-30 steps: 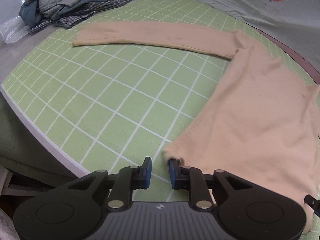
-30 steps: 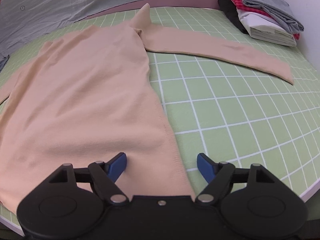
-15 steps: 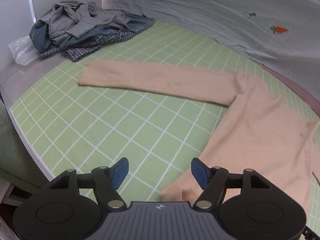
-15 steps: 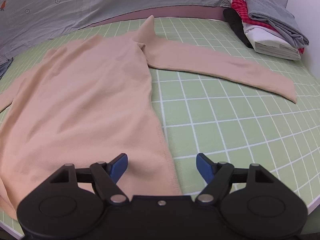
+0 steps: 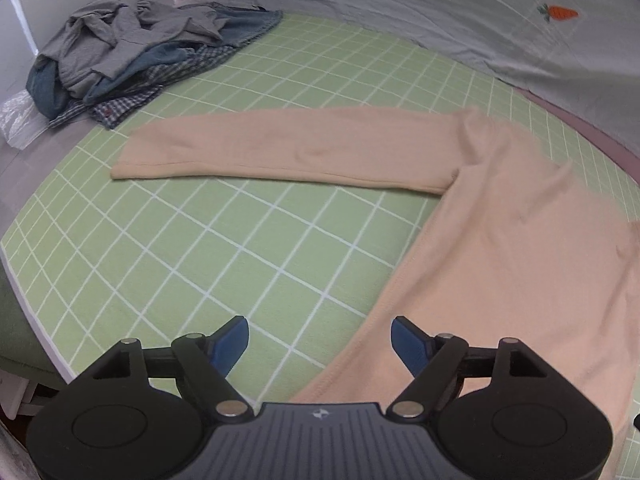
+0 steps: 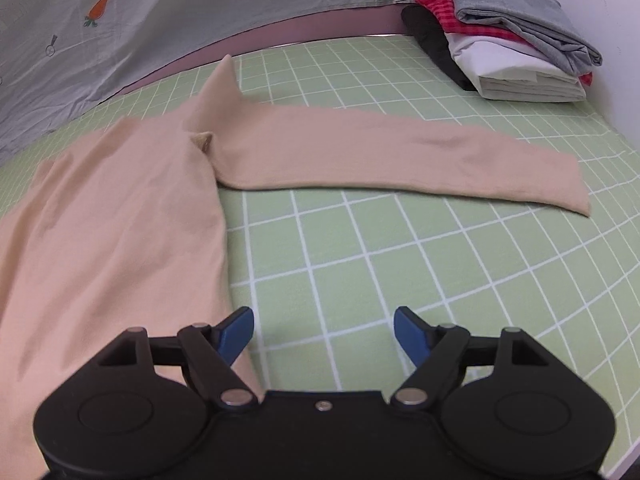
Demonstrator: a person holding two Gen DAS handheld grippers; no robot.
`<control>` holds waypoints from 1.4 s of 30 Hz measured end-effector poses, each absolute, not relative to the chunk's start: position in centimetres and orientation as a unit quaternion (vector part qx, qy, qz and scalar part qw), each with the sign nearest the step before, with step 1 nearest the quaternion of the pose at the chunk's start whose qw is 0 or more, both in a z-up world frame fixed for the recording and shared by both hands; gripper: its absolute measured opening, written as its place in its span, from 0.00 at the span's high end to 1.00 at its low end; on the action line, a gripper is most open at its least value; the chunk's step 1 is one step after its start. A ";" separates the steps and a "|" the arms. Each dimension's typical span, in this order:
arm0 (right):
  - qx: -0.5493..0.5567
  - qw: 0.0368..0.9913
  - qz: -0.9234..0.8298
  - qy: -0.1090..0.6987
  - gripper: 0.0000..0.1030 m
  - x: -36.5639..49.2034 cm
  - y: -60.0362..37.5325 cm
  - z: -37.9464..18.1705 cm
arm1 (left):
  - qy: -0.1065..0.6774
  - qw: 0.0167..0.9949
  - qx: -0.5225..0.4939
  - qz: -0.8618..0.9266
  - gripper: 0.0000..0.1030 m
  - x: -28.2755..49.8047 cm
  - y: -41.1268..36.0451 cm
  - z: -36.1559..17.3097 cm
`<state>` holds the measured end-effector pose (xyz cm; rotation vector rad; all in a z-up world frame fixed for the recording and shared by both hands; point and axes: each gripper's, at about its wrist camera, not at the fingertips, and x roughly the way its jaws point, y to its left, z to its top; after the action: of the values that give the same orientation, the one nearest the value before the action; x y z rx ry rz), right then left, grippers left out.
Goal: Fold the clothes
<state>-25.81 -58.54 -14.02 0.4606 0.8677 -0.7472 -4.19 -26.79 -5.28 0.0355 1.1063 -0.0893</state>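
Sweater (image 5: 500, 248) flat beneath both empty sets of fingers: left (image 5: 408, 344) opening, right (image 6: 238, 330) wide apart.

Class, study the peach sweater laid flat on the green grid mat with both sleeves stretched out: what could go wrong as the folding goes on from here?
1. The left gripper, jaws opening, holds nothing; the hem edge of the peach sweater lies between them and could wrinkle if snagged.
2. The left sleeve ends near the unfolded clothes pile; dragging it could catch them.
3. The right sleeve may fold crooked.
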 end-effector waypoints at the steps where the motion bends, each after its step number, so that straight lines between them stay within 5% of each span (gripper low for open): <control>1: 0.218 0.814 -0.358 0.403 0.24 -25.6 -59.5 -14.0 | 0.527 0.848 0.022 -0.048 0.20 -3.6 -27.8 -5.5; 13: 0.236 0.762 -0.493 0.347 0.20 -25.3 -75.2 -15.6 | 0.532 0.840 0.092 -0.058 0.17 4.9 -37.6 -8.9; 19: 0.218 0.767 -0.497 0.343 0.18 -27.0 -77.4 -16.2 | 0.526 0.844 0.094 -0.038 0.00 5.8 -38.3 -9.7; 42: 0.232 0.670 -0.622 0.333 0.12 -33.4 -81.7 -15.6 | 0.515 0.855 0.023 -0.059 0.00 6.4 -34.2 -8.5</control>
<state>-33.36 -81.74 -15.64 0.5219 0.7517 -1.4009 6.39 -34.17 -8.55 0.0483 1.0836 -0.1249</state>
